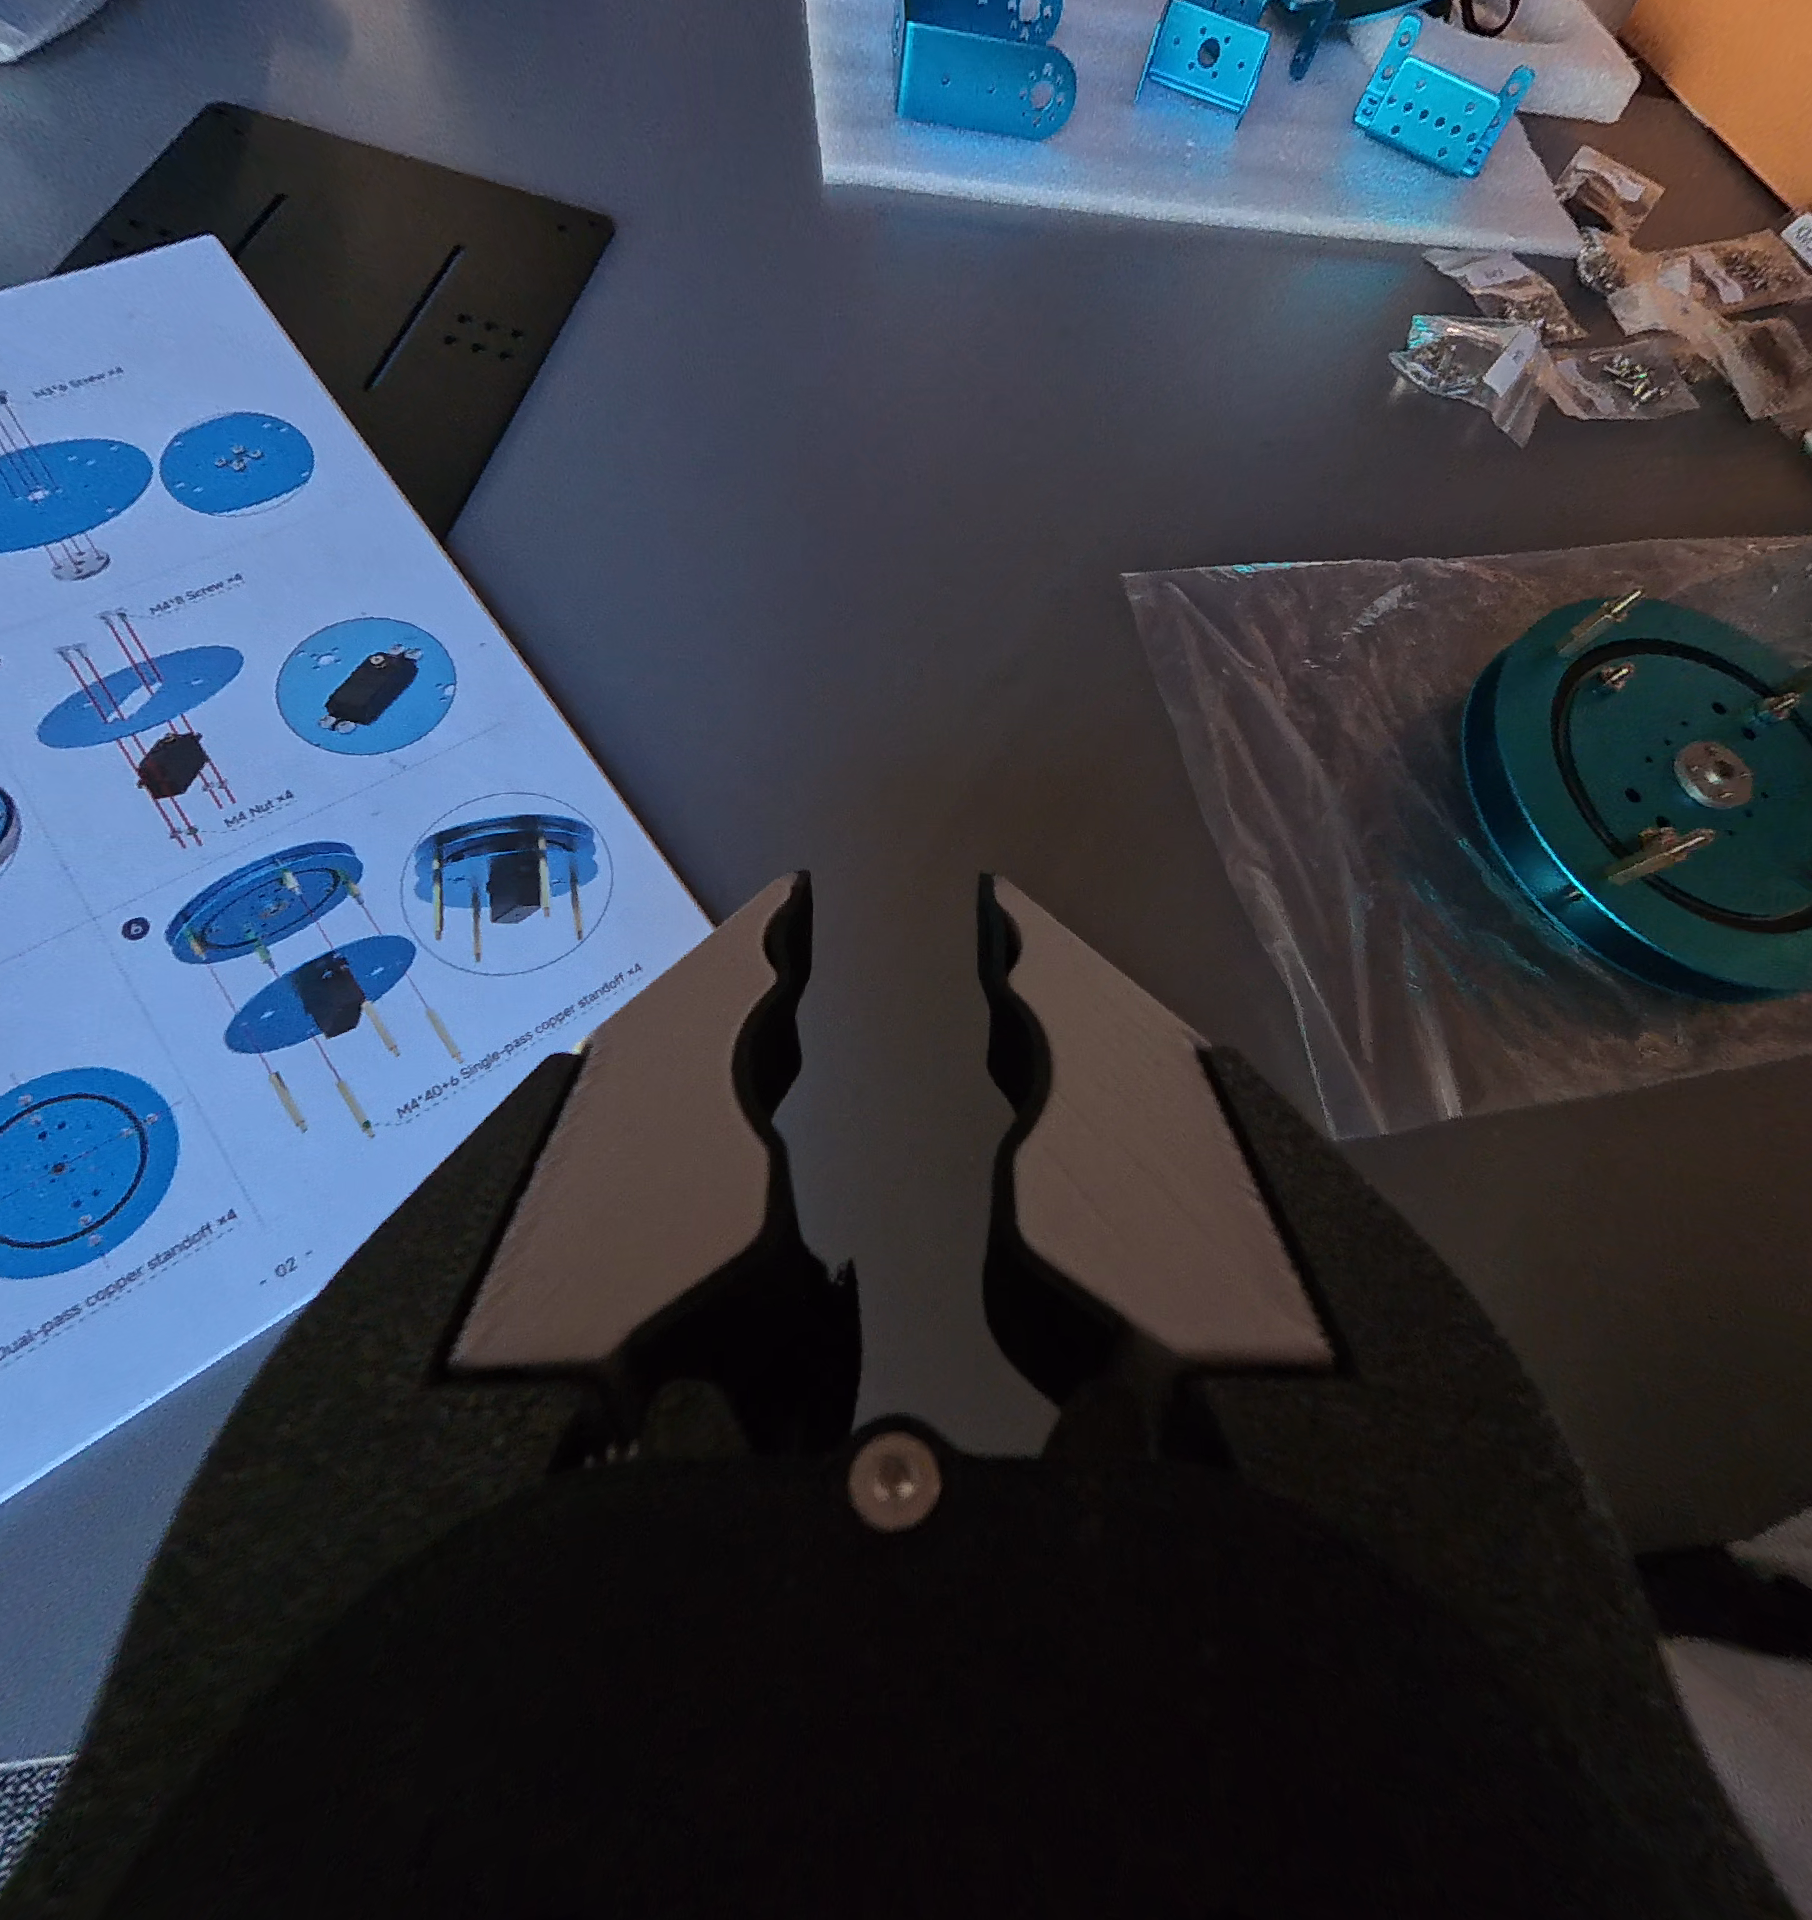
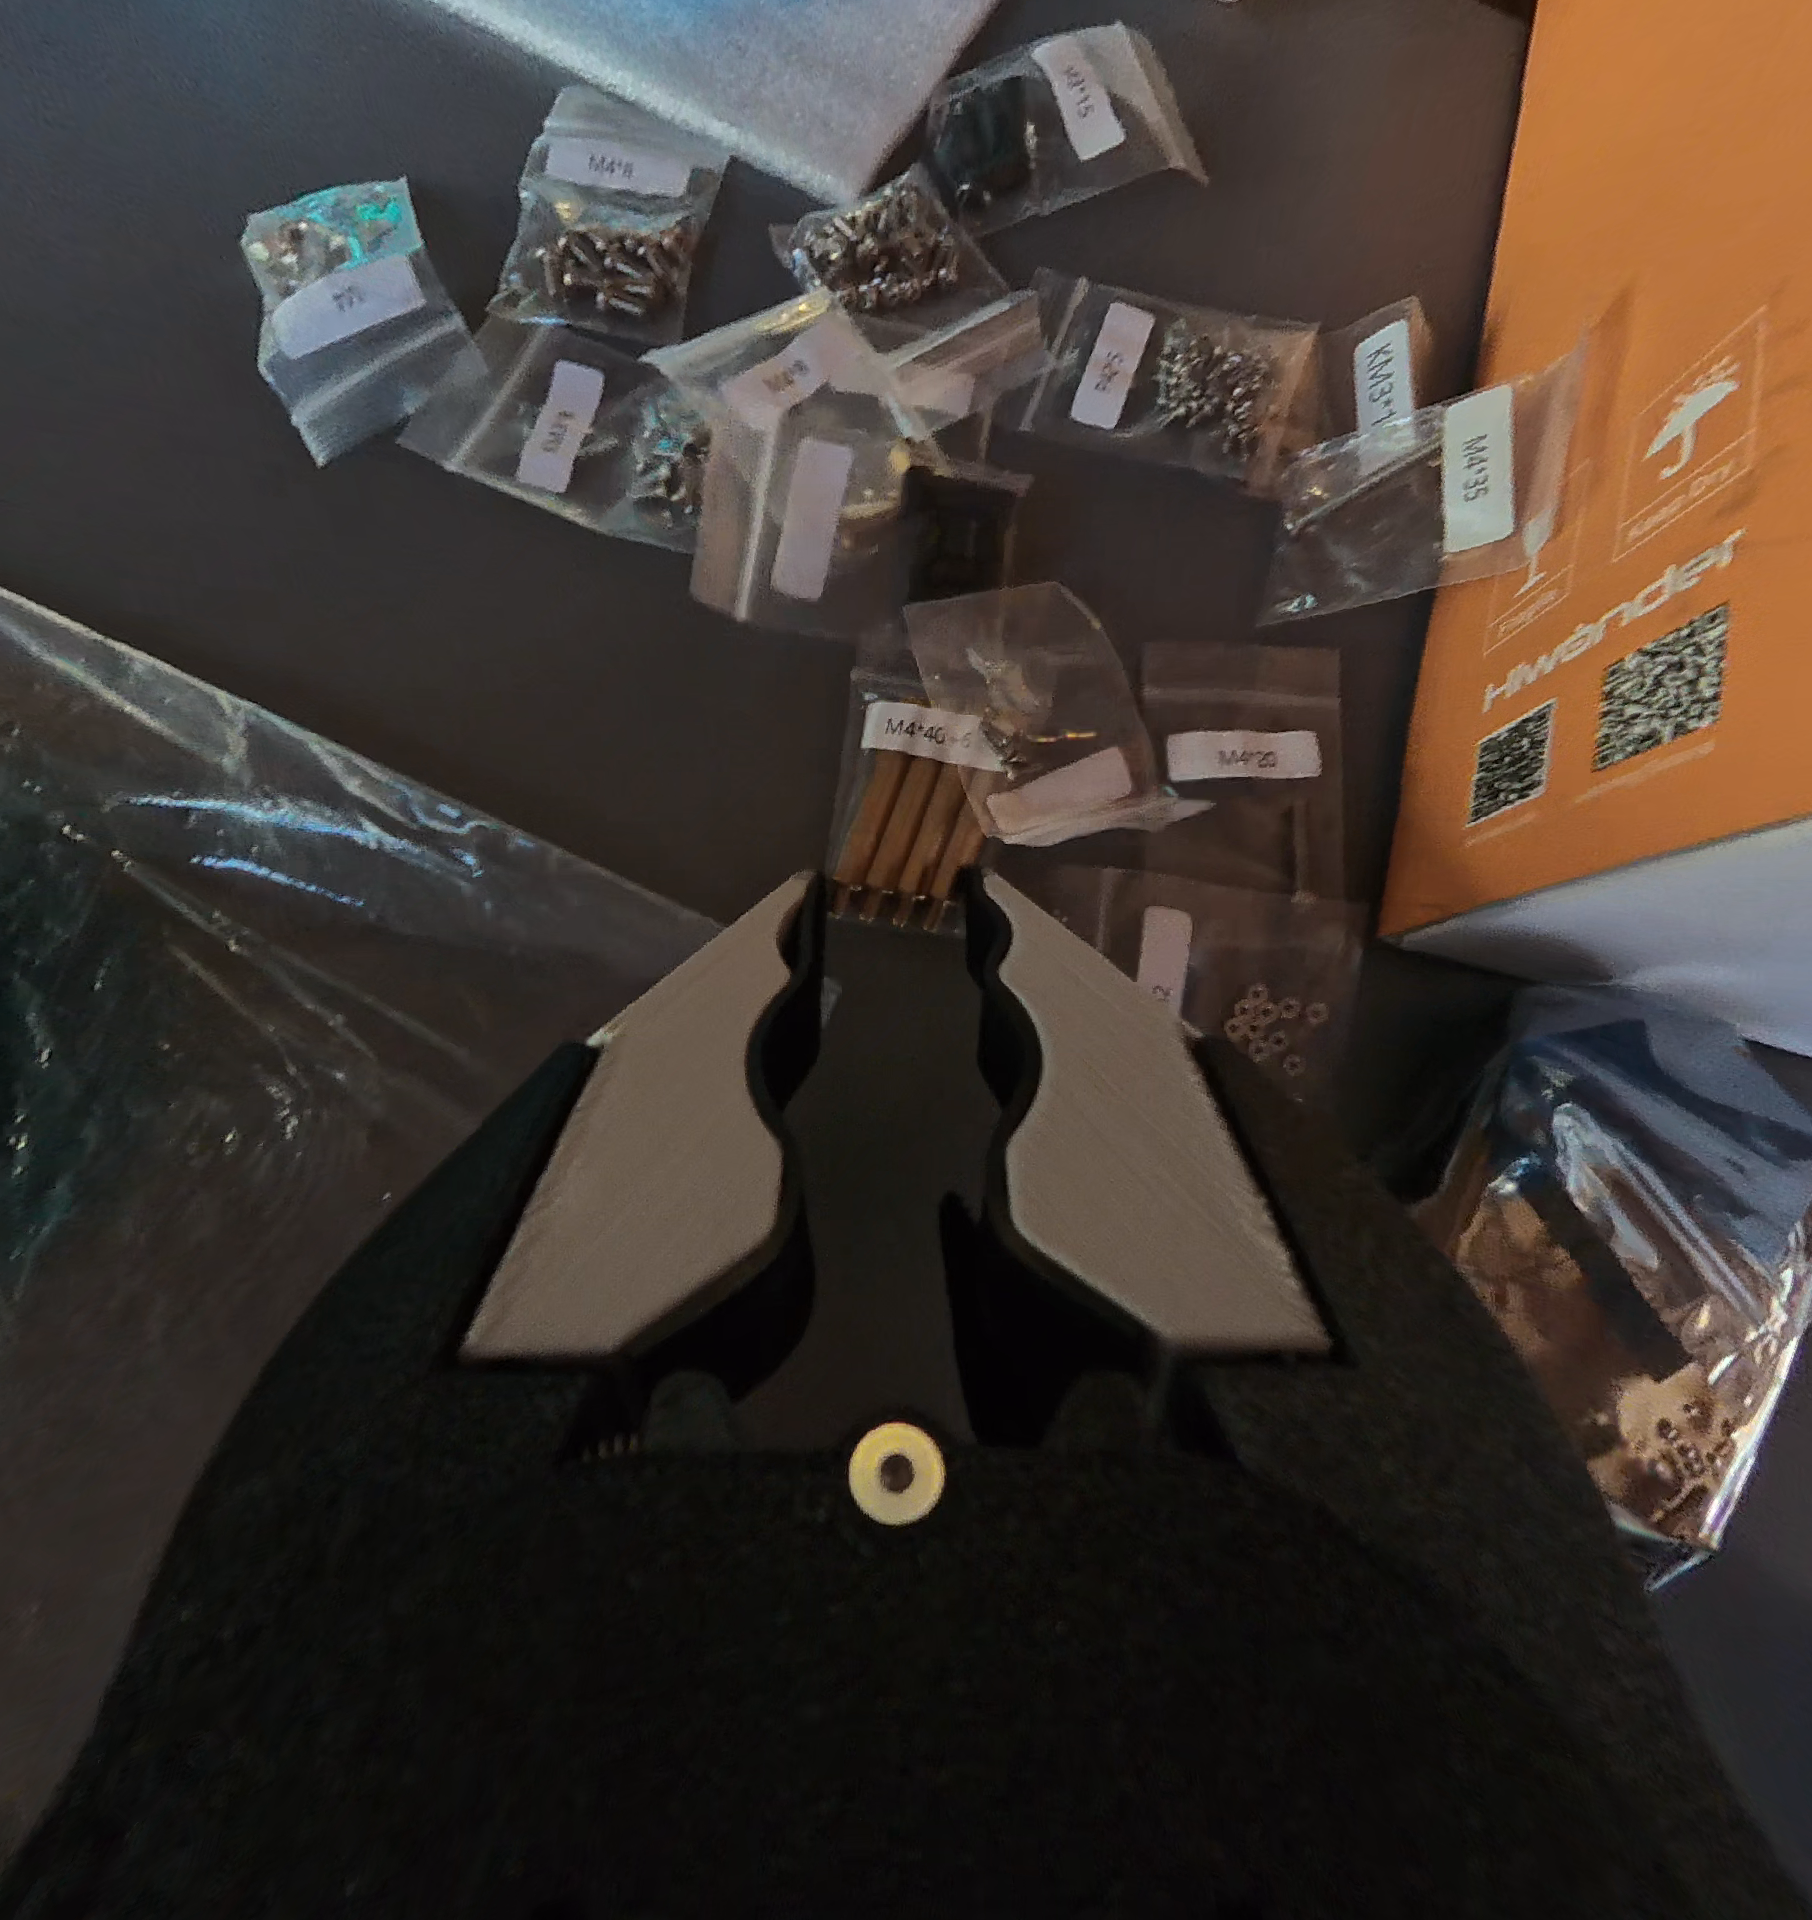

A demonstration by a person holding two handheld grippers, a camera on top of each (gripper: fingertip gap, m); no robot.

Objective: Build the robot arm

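Note:
My left gripper [image 1: 891, 894] is open and empty above the bare grey table, between a printed instruction sheet [image 1: 206, 831] on its left and a teal round metal disc [image 1: 1691, 821] with brass standoffs on its right. The disc lies on a clear plastic bag [image 1: 1328, 831]. My right gripper [image 2: 891, 894] is open, its tips right at the near end of a small clear bag of long brass standoffs [image 2: 912, 810]. I cannot tell whether the tips touch the bag. Several small bags of screws [image 2: 611, 249] lie beyond it.
A black perforated plate [image 1: 362, 270] lies under the sheet's far end. Blue metal brackets [image 1: 985, 94] stand on white foam [image 1: 1089, 177] at the back. An orange box [image 2: 1650, 468] stands at the right, a shiny bag [image 2: 1650, 1299] near it, a bag of small washers [image 2: 1276, 1018] beside my right gripper. The grippers' ends are close to 45 cm from one another. To reach the black perforated plate [image 1: 362, 270] in a straight line is about 25 cm for my left fingers, about 55 cm for my right.

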